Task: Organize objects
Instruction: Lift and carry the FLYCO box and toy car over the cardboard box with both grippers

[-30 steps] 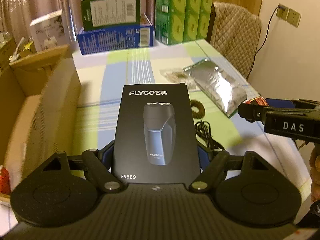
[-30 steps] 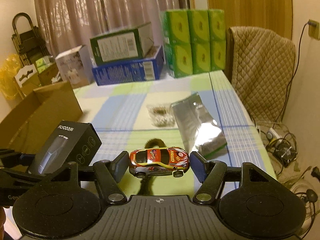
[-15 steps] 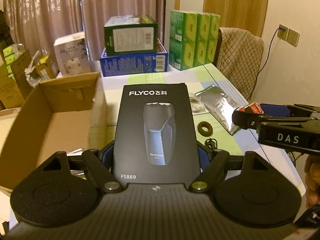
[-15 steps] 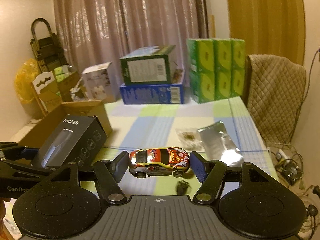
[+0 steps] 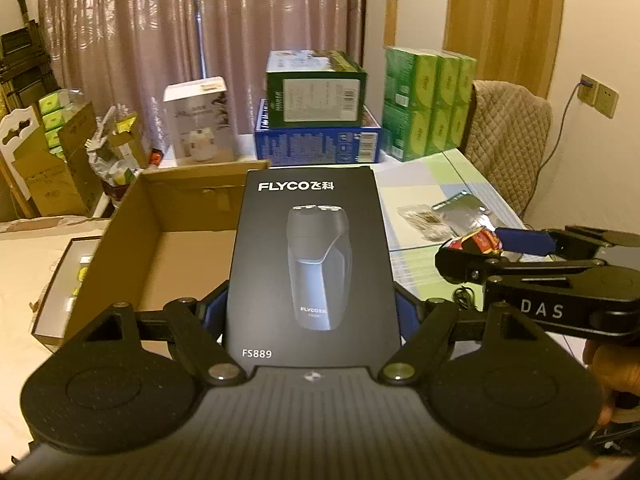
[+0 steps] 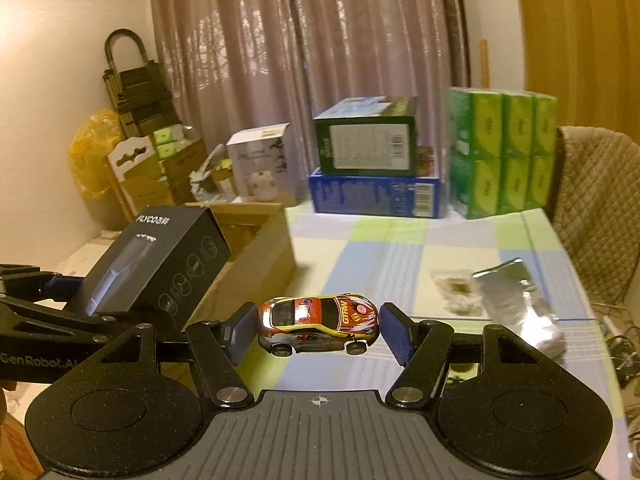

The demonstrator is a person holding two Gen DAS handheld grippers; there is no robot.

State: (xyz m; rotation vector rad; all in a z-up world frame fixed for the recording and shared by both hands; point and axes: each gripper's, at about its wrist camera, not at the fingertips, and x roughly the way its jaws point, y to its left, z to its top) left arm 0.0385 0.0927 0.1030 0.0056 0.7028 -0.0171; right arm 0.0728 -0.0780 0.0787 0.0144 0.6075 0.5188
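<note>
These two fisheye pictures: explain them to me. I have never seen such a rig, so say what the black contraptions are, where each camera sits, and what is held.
No robot arm is here. A person holds a two-finger tool in each hand, and each tool carries a wide-angle camera that looks forward along its fingers.

The left wrist view shows the left gripper shut on a black FLYCO shaver box, held above an open cardboard box. The right gripper reaches in from the side of that picture.

The right wrist view shows the right gripper shut on a red and yellow toy car, lifted above the checked tablecloth.

A silver foil pouch and a small clear packet lie on the table. Stacked at its far end are a blue box, a green box on top of it, and green tissue packs.
</note>
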